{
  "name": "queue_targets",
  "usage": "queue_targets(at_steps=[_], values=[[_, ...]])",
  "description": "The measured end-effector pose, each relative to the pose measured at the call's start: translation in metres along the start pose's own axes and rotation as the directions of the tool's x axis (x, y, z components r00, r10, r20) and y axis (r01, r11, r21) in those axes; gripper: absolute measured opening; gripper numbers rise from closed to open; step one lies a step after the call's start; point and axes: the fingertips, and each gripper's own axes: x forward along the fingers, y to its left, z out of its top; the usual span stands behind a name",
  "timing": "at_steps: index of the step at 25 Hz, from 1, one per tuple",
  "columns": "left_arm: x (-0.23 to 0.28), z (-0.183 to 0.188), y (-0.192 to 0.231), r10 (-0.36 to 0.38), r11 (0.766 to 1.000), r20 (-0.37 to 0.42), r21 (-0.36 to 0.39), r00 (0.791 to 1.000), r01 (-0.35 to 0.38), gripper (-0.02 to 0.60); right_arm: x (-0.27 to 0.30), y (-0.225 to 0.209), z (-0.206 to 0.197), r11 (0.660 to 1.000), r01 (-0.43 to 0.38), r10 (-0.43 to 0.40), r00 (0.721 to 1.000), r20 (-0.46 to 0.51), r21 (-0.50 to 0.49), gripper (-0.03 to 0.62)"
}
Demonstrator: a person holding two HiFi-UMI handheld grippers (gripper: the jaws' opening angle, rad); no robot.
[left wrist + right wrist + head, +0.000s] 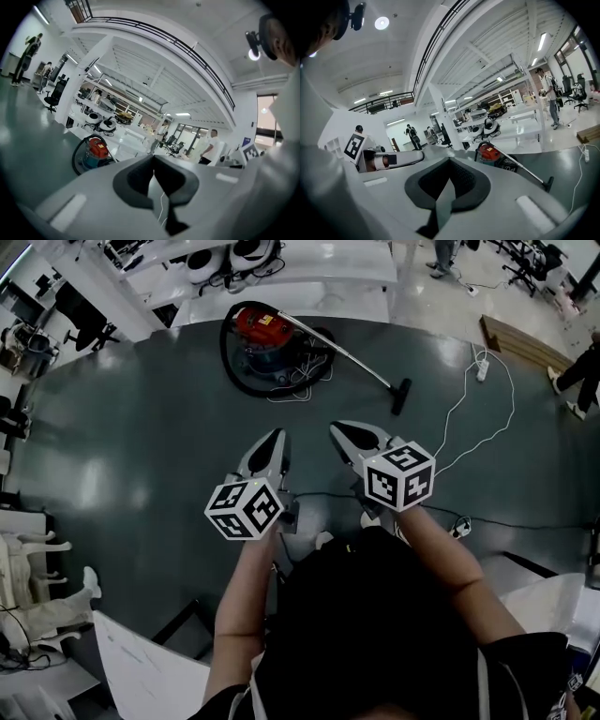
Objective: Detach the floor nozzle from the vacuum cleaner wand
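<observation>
Two grippers (277, 439) (339, 431), one vacuum cleaner (265, 334), one floor nozzle (401, 397), one power strip (483, 367)

Head view looks down; both gripper views (near-level) share the vacuum (267, 334).

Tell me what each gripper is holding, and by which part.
Nothing. The left gripper and right gripper are both shut and empty; the black floor nozzle lies untouched on the dark floor ahead.
</observation>
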Motion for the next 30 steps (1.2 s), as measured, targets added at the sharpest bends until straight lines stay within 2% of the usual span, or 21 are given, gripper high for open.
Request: queue_targets(at_steps=[4, 8, 13, 17, 20, 27, 30], values=[[0.0, -0.004, 0.007, -0.035, 0.999, -0.027, 0.026, 0.999, 0.036, 0.006, 0.007, 0.002, -0.01, 0.999, 0.034, -0.034, 0.999, -0.011, -0.016, -0.003], [0.008, -0.012, 0.017, -0.015, 1.0, -0.046, -0.003, 0.999, 0.015, 0.006, 0.012, -0.01, -0.017, 0.999, 0.051, -0.051, 0.997, -0.049, -0.003, -0.003], [0.042, -0.005, 0.014, 0.021, 1.0, -0.036, -0.018, 0.999, -0.022, 0.006, 0.02, -0.044, 0.002, 0.999, 0.036, -0.036, 0.998, -0.05, -0.004, -0.003], [0.068, -0.006, 0.007, 0.029, 1.0, -0.055, 0.001, 0.998, -0.029, 0.006, 0.024, -0.073, 0.016, 1.0, 0.013, -0.013, 0.999, -0.051, 0.006, -0.003], [0.086, -0.002, 0.008, 0.052, 0.998, -0.036, -0.024, 0.998, -0.053, 0.006, 0.029, -0.093, 0.026, 1.0, -0.003, 0.003, 0.999, -0.051, -0.004, -0.003], [0.126, -0.01, -0.002, 0.077, 0.996, -0.058, -0.043, 0.995, -0.08, 0.006, 0.032, -0.137, 0.034, 1.0, -0.027, 0.027, 0.996, -0.079, 0.001, -0.003], [0.128, -0.016, -0.002, 0.089, 0.995, -0.081, -0.045, 0.993, -0.093, 0.006, 0.035, -0.14, 0.028, 0.999, -0.049, 0.051, 0.994, -0.097, 0.018, -0.003]])
